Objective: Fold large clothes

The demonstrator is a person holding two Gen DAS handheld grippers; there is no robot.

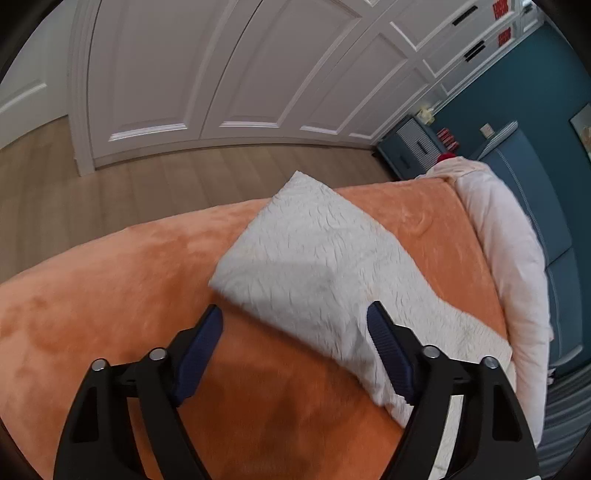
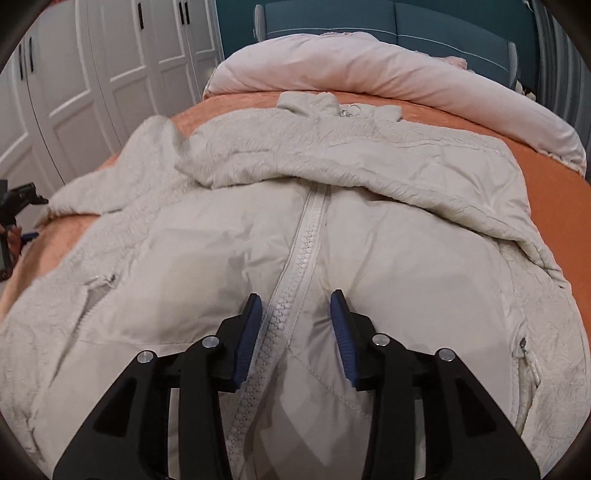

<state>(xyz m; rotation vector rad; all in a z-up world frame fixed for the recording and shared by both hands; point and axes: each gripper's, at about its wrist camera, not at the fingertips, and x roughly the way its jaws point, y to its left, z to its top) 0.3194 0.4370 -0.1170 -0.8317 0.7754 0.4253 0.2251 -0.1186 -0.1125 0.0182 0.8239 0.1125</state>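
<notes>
Your left tongs are open, one sleeve of the cream jacket under them – right tongs open astride its zipper. Jacket lies flat on the orange bed, pink duvet bunched behind it. Red labels on the wardrobe – unreadable.

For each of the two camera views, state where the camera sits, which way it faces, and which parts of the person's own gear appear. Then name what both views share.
Left wrist: sits behind the left gripper, looking down across a cream jacket sleeve towards white wardrobe doors; own open fingers show.
Right wrist: behind the right gripper, over the jacket's zipper, facing the pink duvet; own open fingers show.
Shared: jacket, orange blanket, duvet, wardrobe.
</notes>
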